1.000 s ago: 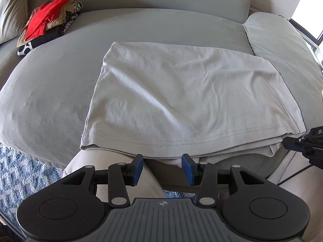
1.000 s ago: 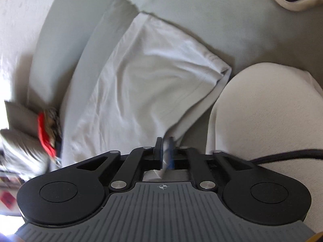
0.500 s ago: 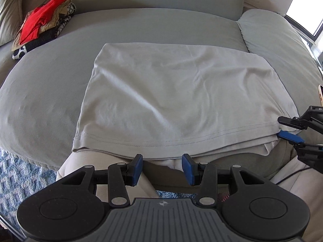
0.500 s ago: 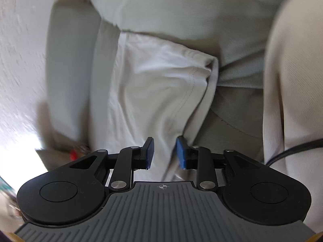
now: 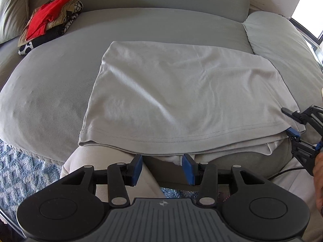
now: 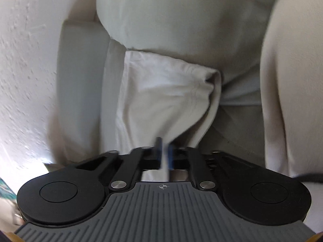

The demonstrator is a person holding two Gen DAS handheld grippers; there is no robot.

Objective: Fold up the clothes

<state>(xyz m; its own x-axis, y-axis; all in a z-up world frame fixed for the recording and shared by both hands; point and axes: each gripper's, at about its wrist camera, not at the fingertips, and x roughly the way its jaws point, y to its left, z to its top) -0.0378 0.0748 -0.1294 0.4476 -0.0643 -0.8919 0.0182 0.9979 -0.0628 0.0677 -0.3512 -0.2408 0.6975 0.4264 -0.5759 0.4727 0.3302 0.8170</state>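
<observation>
Two grippers were at work: my right gripper (image 6: 164, 154) had pinched the near right corner of the pale grey folded cotton T-shirt (image 5: 181, 92) lying flat on the grey sofa cushion (image 5: 50, 84), while my left gripper (image 5: 162, 168) hung open just short of its hem.

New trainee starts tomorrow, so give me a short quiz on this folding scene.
1. True or false: the left gripper is open.
2. Which one pinches the shirt? A) left gripper B) right gripper C) neither
3. Fill in: the top garment on the pile at the sofa's far left is ___.
Key: 1 true; 2 B; 3 red.
</observation>
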